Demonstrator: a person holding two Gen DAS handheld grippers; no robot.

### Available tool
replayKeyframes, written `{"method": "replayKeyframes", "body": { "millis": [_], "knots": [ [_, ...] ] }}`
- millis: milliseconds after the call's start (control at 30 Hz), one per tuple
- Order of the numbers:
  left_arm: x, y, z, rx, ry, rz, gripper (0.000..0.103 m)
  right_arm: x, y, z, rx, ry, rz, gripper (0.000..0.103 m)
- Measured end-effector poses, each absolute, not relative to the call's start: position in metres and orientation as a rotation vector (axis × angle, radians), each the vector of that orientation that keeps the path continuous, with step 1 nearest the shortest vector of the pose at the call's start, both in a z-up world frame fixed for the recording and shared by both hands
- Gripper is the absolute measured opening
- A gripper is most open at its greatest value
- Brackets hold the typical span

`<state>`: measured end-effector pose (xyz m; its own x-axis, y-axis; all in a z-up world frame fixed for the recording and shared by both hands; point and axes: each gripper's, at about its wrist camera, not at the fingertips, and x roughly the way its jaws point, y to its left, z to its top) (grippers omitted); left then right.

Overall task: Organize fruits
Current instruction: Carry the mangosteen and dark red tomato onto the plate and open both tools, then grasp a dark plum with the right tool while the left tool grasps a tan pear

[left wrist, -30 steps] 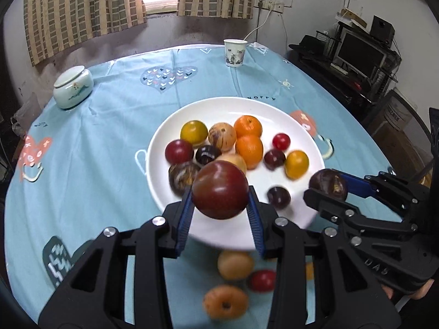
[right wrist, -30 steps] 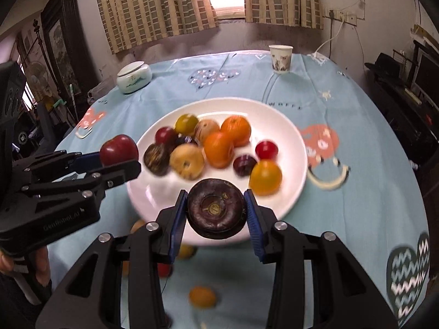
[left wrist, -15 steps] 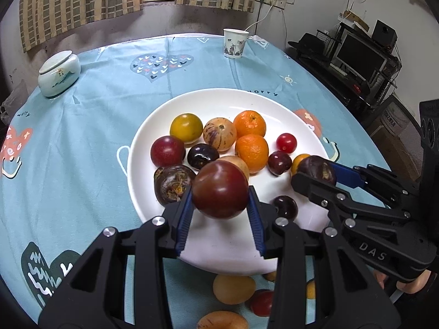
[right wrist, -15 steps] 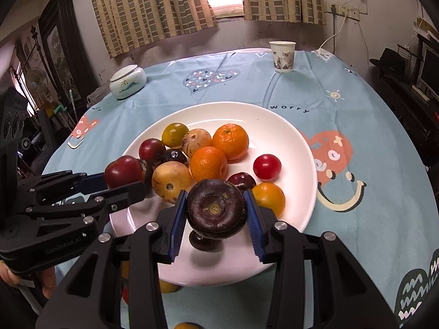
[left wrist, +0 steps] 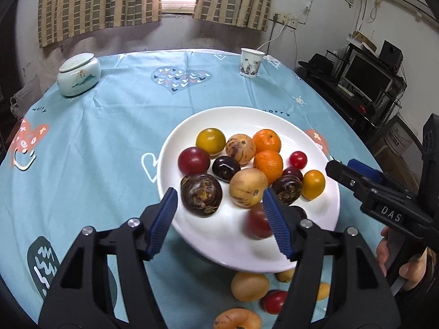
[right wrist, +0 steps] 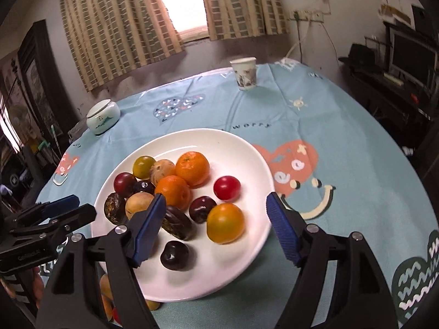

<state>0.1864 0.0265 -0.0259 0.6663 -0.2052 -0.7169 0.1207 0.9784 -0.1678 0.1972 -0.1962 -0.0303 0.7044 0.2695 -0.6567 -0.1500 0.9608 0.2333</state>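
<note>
A lidded white jar (left wrist: 79, 74) stands at the far left of the blue tablecloth (left wrist: 90, 142), well apart from the plate. The left gripper (left wrist: 219, 219) hangs over the near rim of the white plate (left wrist: 219, 244); its jaws have just been opening and now stand apart with nothing pressed between the blue pads. A blurred dark red plum (left wrist: 256, 220) sits on the plate just beside the right pad, free of both. Behind it lie a large dark purple fruit (left wrist: 201, 194), a tan fruit (left wrist: 247, 187), two oranges (left wrist: 267, 164) and a small red tomato (left wrist: 298, 159). Further right, the right gripper (right wrist: 215, 219) also hovers above the plate, its jaws just opened wide and empty, with a dark round fruit (right wrist: 177, 222) tilted on the plate by its left pad. Loose fruits (left wrist: 249, 286) lie on the cloth near the plate's front edge. A paper cup (left wrist: 251, 63) stands at the far right side.
</note>
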Motion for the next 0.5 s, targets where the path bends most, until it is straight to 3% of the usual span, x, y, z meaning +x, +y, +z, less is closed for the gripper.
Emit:
{"method": "replayKeyframes", "body": {
  "millis": [500],
  "knots": [
    [0.1836, 0.0257, -0.032, -0.093, 0.835, -0.17, 0.069, 0.1946, -0.2025, -0.0394, 0.217, 0.812, 0.264, 0.076]
  ]
}}
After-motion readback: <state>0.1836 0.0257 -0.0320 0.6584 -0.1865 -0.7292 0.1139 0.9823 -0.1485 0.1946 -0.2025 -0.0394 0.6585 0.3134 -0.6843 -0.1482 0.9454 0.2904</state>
